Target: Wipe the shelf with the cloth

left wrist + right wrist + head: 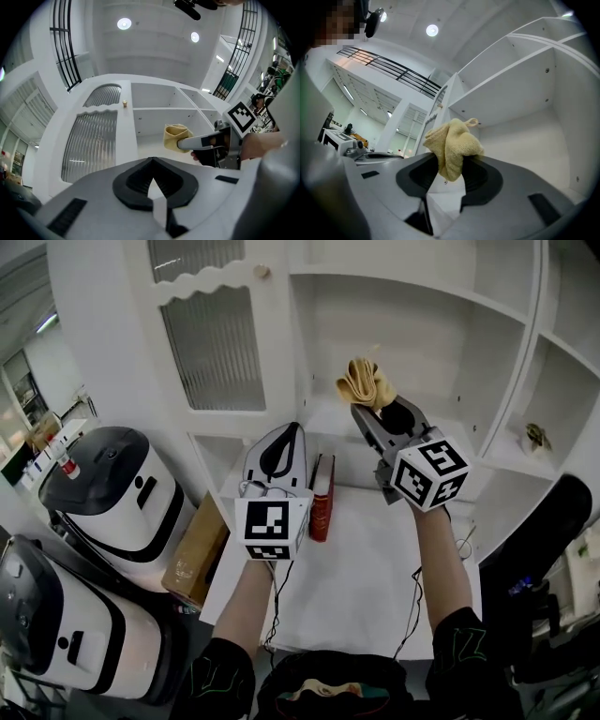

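Dark sleeves point(457, 645) sit closest, each forearm running up to a marker cube above a white counter point(361, 582). On the left, the left gripper point(292, 430) points up and forward. Its jaws are pressed together with nothing between them, tips meeting in its own view. Just to its right a red book point(322, 498) stands upright on the counter, close to it; whether they touch is hard to say from this angle. Below and to its left sit a cardboard box point(197, 554) and two white-and-black appliances point(112, 484).

Higher and further forward, the right gripper point(367, 411) is clamped on a crumpled yellow cloth point(367, 382), which bunches out above the jaw tips point(452, 143). The cloth is held in the air at the mouth of an open compartment of the white shelf point(422, 352), apart from the back wall. Beyond the left gripper is a cabinet door point(214, 348) with ribbed glass.
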